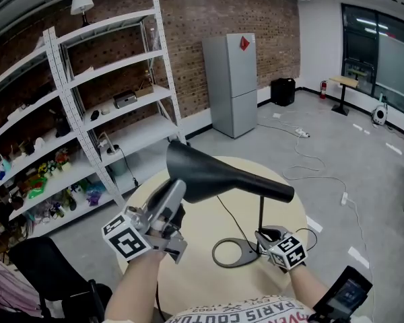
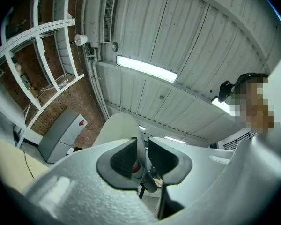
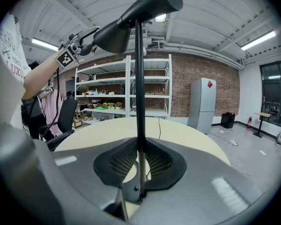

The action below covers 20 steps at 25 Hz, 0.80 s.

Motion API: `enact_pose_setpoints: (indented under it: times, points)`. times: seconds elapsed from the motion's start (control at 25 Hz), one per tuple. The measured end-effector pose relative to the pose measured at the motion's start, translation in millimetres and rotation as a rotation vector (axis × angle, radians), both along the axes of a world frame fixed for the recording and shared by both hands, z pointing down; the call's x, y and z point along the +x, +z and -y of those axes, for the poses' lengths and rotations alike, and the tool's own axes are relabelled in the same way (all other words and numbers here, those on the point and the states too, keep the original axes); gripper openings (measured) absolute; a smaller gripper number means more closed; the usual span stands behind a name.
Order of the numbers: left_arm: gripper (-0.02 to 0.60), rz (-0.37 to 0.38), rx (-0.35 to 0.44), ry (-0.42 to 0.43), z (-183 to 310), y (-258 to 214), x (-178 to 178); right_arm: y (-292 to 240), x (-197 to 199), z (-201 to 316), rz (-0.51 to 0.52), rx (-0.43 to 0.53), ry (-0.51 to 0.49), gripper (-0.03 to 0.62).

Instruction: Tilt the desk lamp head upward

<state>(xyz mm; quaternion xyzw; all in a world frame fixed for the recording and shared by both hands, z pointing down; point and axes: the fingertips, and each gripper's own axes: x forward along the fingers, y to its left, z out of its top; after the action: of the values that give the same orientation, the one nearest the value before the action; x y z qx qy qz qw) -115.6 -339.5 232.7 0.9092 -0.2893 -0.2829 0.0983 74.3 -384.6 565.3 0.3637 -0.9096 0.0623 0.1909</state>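
Shelving rack [image 1: 101, 93]: stands at far left against the brick wall, well apart from the counter [image 1: 289, 210]; its shelves carry small items too small to identify.
Left claw [image 1: 175, 197]: raised above the counter at the wide end of the lamp head [image 1: 215, 173]. In the left gripper view the left claw [image 2: 144, 149] is released: the thin rim of the lamp head [image 2: 119, 128] runs into the gap and lies by the left pad [image 2: 124, 158], while the right pad stands just clear of it.
Lamp head: a black cone on top of the lamp pole [image 1: 260, 221], wide mouth to the left, narrow end to the right. From the right gripper view the lamp head [image 3: 131, 13] slopes, mouth lower and narrow end higher.
Refrigerator [image 1: 232, 83]: grey, against the back wall, well behind the lamp.
Ring base [image 1: 232, 253]: lies flat on the round beige counter (a black cord [image 1: 232, 217] trails away from it across the top).
Lamp pole: upright, rising from the base's right side.
Right claw [image 1: 264, 237]: low, at the foot of the pole. In its own view the right claw [image 3: 139, 161] is clenched on the lamp pole [image 3: 139, 78], a pad tip meeting each side.
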Motion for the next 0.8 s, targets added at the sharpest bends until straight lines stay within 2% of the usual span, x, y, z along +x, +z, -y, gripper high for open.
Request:
enact_pose_setpoints:
  times: [0.12,0.32,0.4,0.52,0.64,0.8]
  points:
    - [0.077,-0.003,-0.011,-0.018,-7.8,16.3,-10.1,-4.7,0.9,-1.3,-0.033,-0.001,-0.006,0.054]
    - [0.075,0.080,0.009,-0.013,-36.9,47.8,-7.0,-26.5,11.0,-13.4,0.002,0.007,0.043,0.049]
    - [0.065,0.152,0.023,0.000,-57.4,59.1,0.4,-40.7,15.4,-26.9,0.024,0.026,0.073,0.034]
    - [0.000,0.313,0.042,0.010,-82.0,77.7,20.7,-62.5,17.2,-48.6,0.065,0.046,0.084,0.021]
    - [0.000,0.453,0.071,0.050,-107.5,97.5,43.6,-81.6,5.9,-78.5,0.104,0.066,0.044,0.015]
    - [0.000,0.540,0.046,0.108,-140.1,132.0,65.1,-96.0,-10.1,-126.4,0.140,0.079,-0.029,0.002]
